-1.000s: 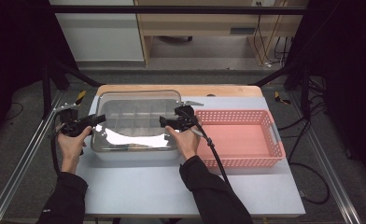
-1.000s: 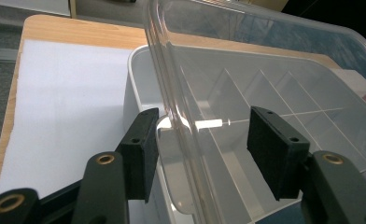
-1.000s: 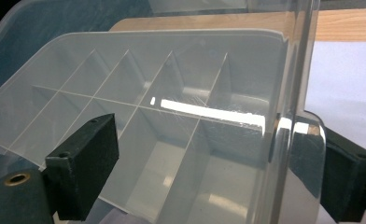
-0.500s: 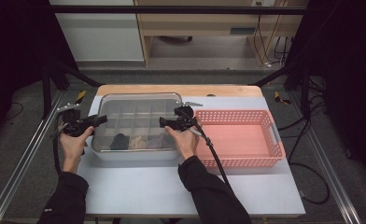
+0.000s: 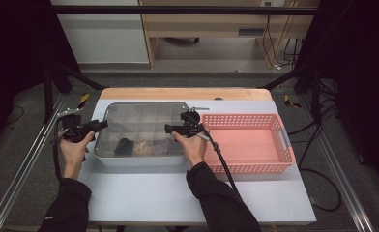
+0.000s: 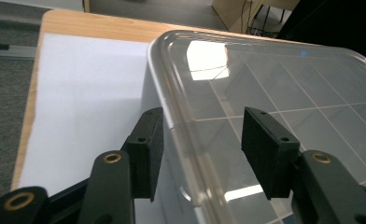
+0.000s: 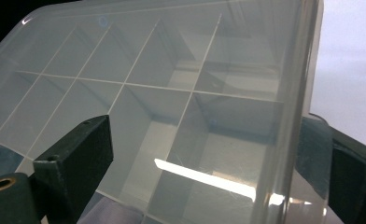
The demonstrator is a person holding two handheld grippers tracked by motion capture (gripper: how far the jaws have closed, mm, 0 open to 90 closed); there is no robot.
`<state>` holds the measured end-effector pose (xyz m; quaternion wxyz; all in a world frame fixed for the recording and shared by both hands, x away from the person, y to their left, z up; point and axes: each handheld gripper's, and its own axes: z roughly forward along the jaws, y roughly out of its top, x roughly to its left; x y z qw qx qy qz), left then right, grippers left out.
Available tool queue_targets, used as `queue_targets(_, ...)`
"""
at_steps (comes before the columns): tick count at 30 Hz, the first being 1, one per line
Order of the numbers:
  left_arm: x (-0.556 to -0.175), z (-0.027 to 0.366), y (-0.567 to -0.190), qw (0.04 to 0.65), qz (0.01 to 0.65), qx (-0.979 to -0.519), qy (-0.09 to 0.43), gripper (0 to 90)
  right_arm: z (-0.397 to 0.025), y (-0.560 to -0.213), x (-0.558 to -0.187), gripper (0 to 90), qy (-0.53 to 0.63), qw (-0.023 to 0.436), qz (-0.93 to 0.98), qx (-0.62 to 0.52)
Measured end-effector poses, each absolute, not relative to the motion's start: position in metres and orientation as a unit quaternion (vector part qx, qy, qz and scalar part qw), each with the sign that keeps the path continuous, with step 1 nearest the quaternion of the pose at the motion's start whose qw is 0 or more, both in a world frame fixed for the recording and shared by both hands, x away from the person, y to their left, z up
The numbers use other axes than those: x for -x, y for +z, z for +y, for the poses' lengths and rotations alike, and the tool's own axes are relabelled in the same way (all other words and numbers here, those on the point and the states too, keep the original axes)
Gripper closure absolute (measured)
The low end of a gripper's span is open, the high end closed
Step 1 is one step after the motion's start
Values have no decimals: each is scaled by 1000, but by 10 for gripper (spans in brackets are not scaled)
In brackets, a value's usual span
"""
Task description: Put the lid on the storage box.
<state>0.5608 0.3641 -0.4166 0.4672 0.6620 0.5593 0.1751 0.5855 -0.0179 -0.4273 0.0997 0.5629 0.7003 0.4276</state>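
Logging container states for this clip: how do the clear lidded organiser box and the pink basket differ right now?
The organiser box is clear, divided into compartments and covered by a lid; the pink basket is latticed, open-topped and undivided. The box holds a few small items in its near row; the basket looks empty. The left gripper and right gripper straddle the box's lid edges; nothing touches the basket. Both are rectangular and sit side by side on the table.

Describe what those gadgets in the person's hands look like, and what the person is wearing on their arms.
Each hand holds a black tool: the left gripper and right gripper. Both have two flat, blocky black jaws with small screw holes and brass-coloured pivot rings. A black cable trails from the right one. Both forearms wear black sleeves.
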Motion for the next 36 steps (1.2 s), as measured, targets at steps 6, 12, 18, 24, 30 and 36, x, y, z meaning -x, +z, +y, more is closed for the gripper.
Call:
queue_targets(6,-556,370,-417,462,561,-666,169,471,-21,-420,-582,147,422,152,704,-551)
queue_targets(12,-551,369,-418,460,559,-670,164,474,-33,-403,-575,222,436,166,696,-546)
queue_targets(18,-546,366,-420,448,560,-678,161,482,-45,-402,-563,390,438,169,702,-536)
queue_targets(24,-544,366,-422,456,561,-674,154,488,-47,-406,-557,476,425,151,712,-538)
queue_targets(30,-543,366,-421,457,561,-672,157,503,-45,-406,-557,533,418,156,717,-536)
queue_targets(36,-543,365,-421,456,559,-674,161,502,-43,-406,-560,495,425,159,713,-535)
